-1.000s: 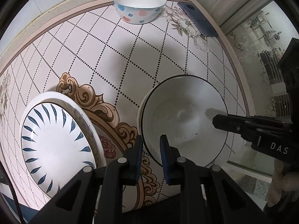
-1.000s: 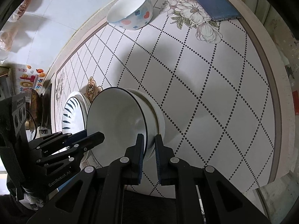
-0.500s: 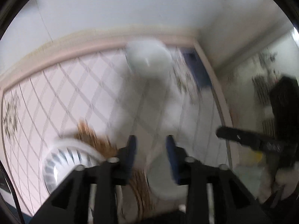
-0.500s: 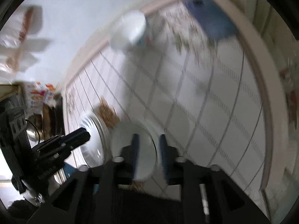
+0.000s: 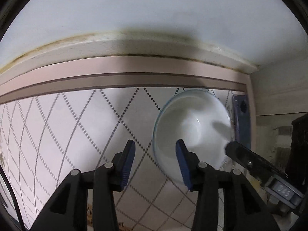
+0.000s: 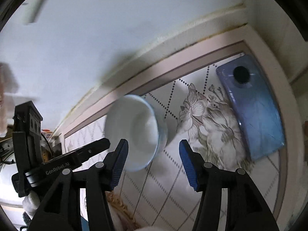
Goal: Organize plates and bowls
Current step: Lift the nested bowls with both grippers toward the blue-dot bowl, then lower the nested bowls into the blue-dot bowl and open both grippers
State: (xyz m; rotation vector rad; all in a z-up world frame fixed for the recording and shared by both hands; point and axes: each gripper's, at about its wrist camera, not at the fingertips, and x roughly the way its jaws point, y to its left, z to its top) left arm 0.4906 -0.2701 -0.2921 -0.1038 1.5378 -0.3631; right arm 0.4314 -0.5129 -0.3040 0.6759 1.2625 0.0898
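- Since a second ago both grippers have been brought away from the black-rimmed bowl and the blue-striped plate, which are no longer seen in either view; they are now directed at the small bowl (image 5: 193, 132) at the far edge of the table (image 5: 77, 127)
- The jaws of the left gripper (image 5: 155, 159), nearly closed a second ago, are now spread wide with nothing between them; its right finger is seen in front of the small bowl's near rim
- The jaws of the right gripper (image 6: 153, 159), likewise almost together before, are now parted and empty; the small bowl (image 6: 134, 132) is seen just beyond its left finger
- The change is judged to mean that the nested pair is finished with and the small bowl is next for collection
- The small bowl is found upright beside the table's pink border strip, with the phone (image 6: 252, 107) just to its right and the floral print (image 6: 207, 123) between them
- Its interior is recorded as white and empty, though motion blur is noted in both views
- In the left wrist view the tip of the right gripper's finger is seen at the small bowl's right rim; contact cannot be confirmed
- No other container is visible
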